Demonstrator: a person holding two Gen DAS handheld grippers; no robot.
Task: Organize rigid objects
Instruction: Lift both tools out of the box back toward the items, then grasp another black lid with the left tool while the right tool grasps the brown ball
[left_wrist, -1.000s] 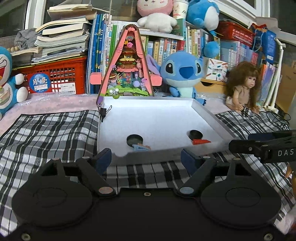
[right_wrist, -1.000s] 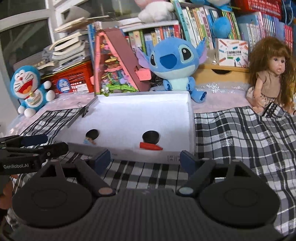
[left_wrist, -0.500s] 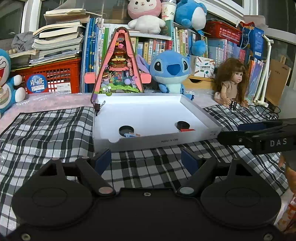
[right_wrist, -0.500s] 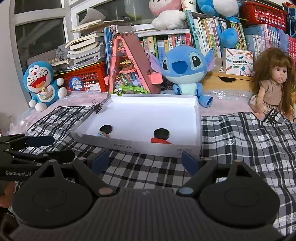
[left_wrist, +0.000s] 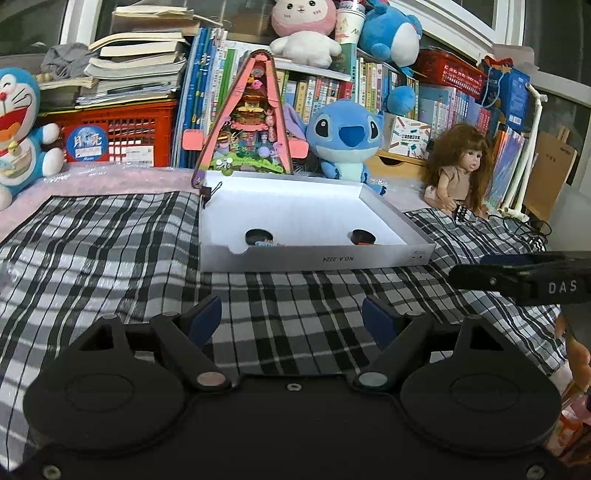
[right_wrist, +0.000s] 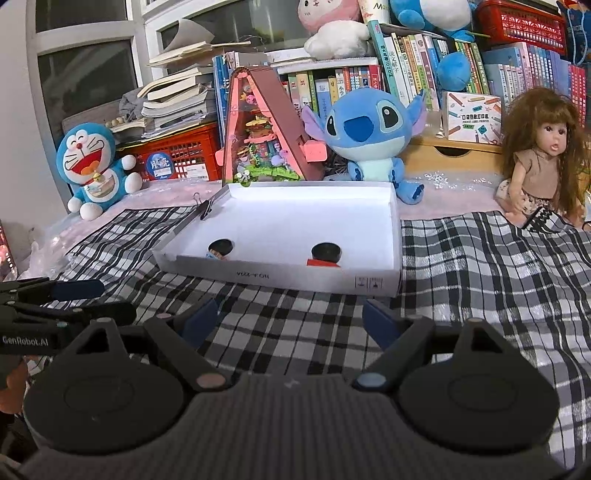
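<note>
Left wrist: white box (left_wrist: 314, 258) lies ahead of the empty, spread left tool (left_wrist: 291, 314).

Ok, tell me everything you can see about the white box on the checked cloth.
The white box is a shallow, open cardboard-looking tray lying flat on the checked cloth. A black binder clip grips its far left corner. Inside, near the front wall, sit two black round pieces, one beside a red object. Small print marks the front wall. Neither gripper touches it.
</note>
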